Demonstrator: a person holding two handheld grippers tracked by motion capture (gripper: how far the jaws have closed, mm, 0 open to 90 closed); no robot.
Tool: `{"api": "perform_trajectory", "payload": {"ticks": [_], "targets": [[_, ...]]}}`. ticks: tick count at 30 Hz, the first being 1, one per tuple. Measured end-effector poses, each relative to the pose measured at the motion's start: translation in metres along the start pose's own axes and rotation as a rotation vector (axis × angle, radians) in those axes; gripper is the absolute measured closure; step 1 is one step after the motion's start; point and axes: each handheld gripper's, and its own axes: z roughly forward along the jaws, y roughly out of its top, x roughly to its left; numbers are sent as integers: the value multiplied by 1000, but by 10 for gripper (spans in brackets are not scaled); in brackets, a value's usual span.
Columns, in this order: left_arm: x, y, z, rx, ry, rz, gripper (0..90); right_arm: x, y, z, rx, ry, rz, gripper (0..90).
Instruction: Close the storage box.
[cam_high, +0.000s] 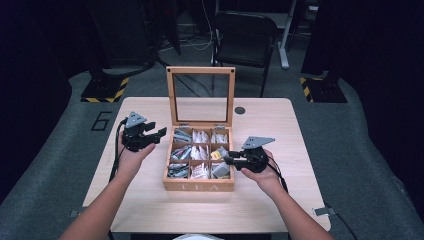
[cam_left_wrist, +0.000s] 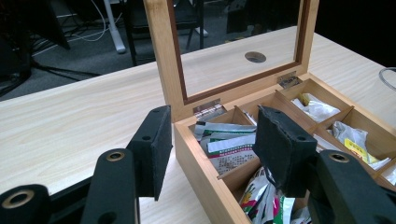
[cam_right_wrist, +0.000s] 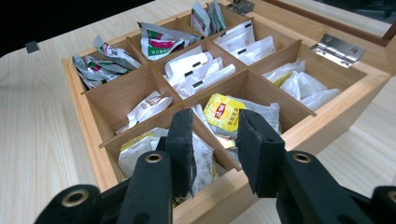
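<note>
hovering at the right edge of an open wooden tea box (cam_high: 198, 186), the right hand-held gripper (cam_high: 231, 160) points its jaws over the middle right compartment, where a yellow-labelled tea bag (cam_right_wrist: 221, 113) lies among other sachets; the jaws stand apart, nothing pinched between them. the left hand-held gripper (cam_high: 159, 133) sits beside the box's left wall near the far left compartment, jaws likewise parted and empty. the box rests mid-counter (cam_high: 150, 200), its glass-paned lid (cam_high: 200, 95) upright, nine compartments holding tea bags.
</note>
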Motion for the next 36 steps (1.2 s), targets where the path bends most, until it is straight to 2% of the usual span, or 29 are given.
{"api": "perform_trajectory", "payload": {"ticks": [14,19,26,28,29,36], "targets": [[1,0,-2,-3,4,-4,460,3,-9,15,41,29,0,681],[1,0,-1,0,2,1,460,2,-11,17,51,34,13,720],[0,-1,-2,0,3,1,460,2,-10,17,45,64,1,852],[0,-1,-3,-2,4,-4,460,3,-8,17,25,76,5,882],[1,-2,-3,-15,5,-12,462,4,-8,17,21,80,8,886],[7,-10,-6,-4,21,-34,463,14,2,20,-14,109,-26,898]]}}
